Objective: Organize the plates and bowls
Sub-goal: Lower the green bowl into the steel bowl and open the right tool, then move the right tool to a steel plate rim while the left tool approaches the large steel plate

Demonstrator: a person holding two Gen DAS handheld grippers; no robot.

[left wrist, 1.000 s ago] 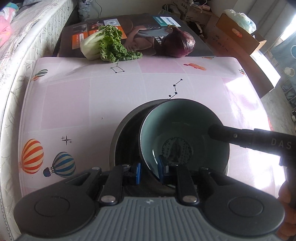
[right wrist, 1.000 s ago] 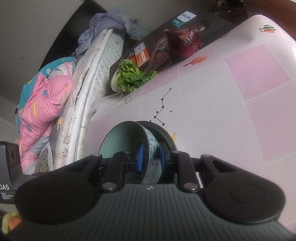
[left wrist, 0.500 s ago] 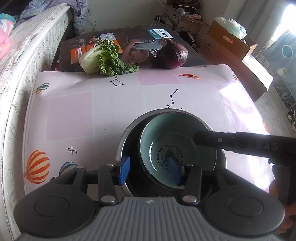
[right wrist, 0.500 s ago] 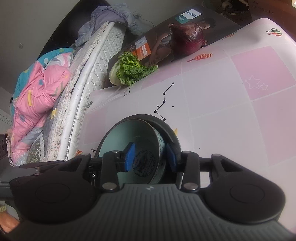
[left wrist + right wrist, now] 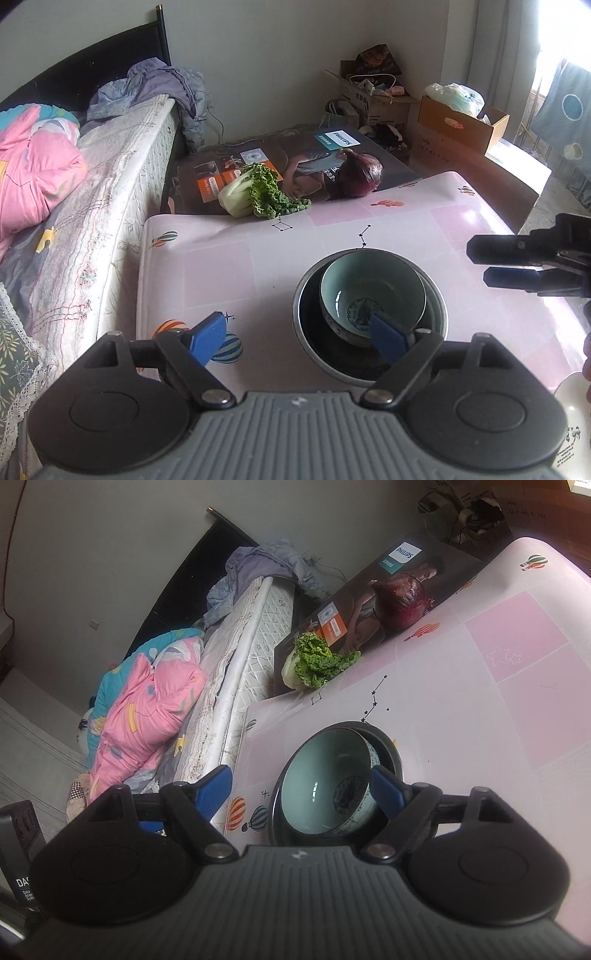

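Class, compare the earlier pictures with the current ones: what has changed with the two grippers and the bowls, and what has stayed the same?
Both grippers let go: the left gripper and right gripper have just been opening, pulling back and up, nothing between them. The light blue bowl, earlier clamped at its rim, now rests tilted inside the dark bowl. Cabbage, red onion and table are unchanged.

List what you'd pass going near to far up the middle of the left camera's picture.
Left claw → light blue bowl nested in the dark bowl → pink tablecloth → leafy cabbage → Philips box → cardboard boxes.
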